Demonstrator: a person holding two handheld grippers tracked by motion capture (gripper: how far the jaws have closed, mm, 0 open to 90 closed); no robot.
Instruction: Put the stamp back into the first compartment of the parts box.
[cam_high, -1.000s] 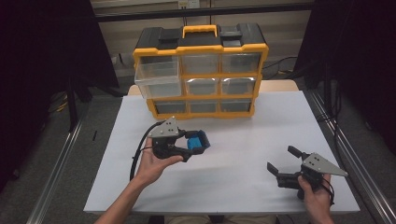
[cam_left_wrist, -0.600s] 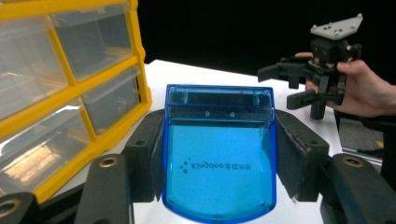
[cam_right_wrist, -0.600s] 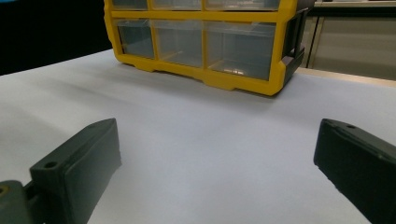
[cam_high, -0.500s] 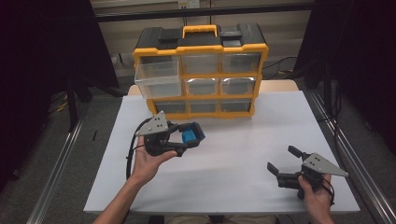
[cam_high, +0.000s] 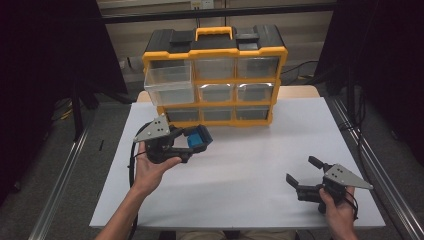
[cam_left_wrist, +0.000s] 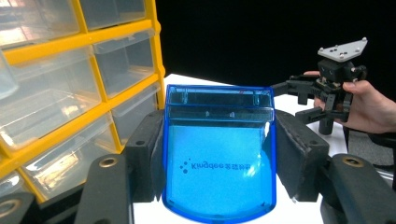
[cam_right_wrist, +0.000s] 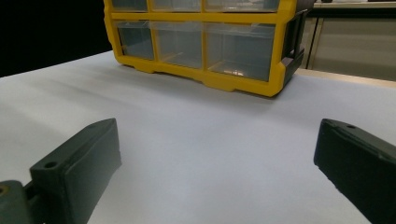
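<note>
My left gripper (cam_high: 192, 145) is shut on a small clear blue plastic box (cam_high: 198, 139), held above the table's left side in front of the organizer. In the left gripper view the blue box (cam_left_wrist: 218, 151) sits squeezed between both black jaws, its printed face toward the camera. A yellow and black drawer organizer (cam_high: 215, 75) stands at the back of the table; its left drawer (cam_high: 169, 85) in the upper rows is pulled out. My right gripper (cam_high: 302, 174) rests low at the table's front right, open, with nothing between its jaws.
The white table (cam_high: 260, 160) lies between the two grippers. The organizer's clear drawers (cam_left_wrist: 42, 112) are close on the left in the left gripper view. Metal rails (cam_high: 370, 165) run along both table sides. The right gripper view faces the organizer's bottom row (cam_right_wrist: 201, 44).
My left gripper has lifted and shifted left and back toward the organizer with the blue box still held. The right gripper has stayed in place.
</note>
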